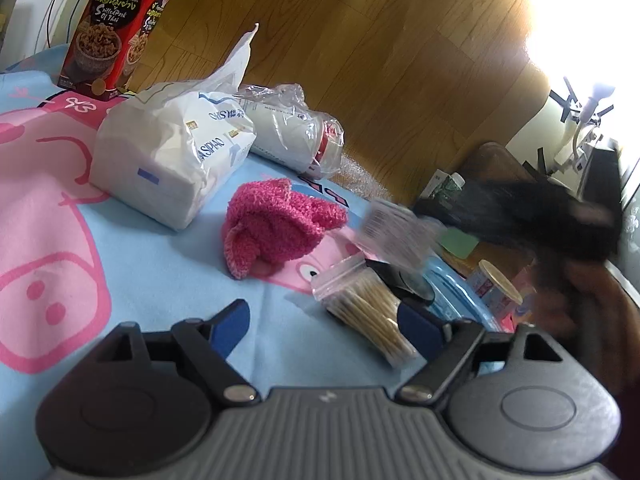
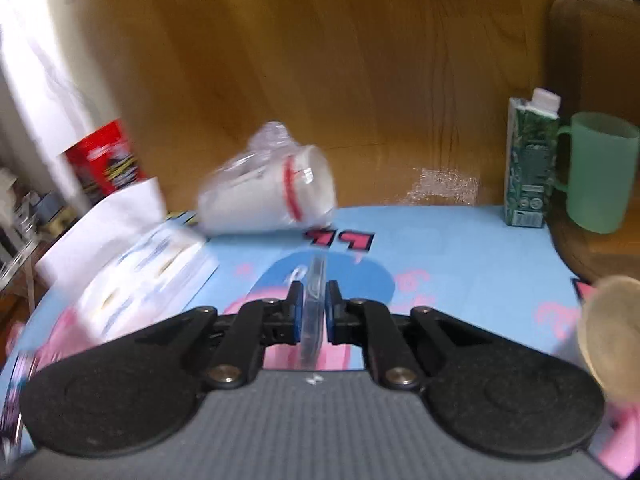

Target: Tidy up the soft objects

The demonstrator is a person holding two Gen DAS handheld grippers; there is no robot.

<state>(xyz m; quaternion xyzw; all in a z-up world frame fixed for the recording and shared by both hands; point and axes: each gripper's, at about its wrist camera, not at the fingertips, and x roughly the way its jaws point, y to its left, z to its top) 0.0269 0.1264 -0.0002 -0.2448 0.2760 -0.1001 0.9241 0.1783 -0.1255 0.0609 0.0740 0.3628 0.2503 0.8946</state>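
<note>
Fuzzy pink sock (image 1: 276, 228) sits bunched mid-blanket (image 1: 132, 280) at 12 o'clock of the spread, empty left gripper (image 1: 324, 330), light, limp, non-slip, so pinch its raised fold, while the right gripper (image 2: 312, 312) is clenched on a thin clear plastic packet (image 2: 314, 304), stiffish and slick.

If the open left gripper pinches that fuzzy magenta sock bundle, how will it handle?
The fuzzy magenta sock bundle probably goes floppy: it lies slumped and folded on the blue cartoon-print blanket. It looks light and plush, so the fingers should sink in rather than slip. A loose cuff may dangle or unfold when lifted.
</note>
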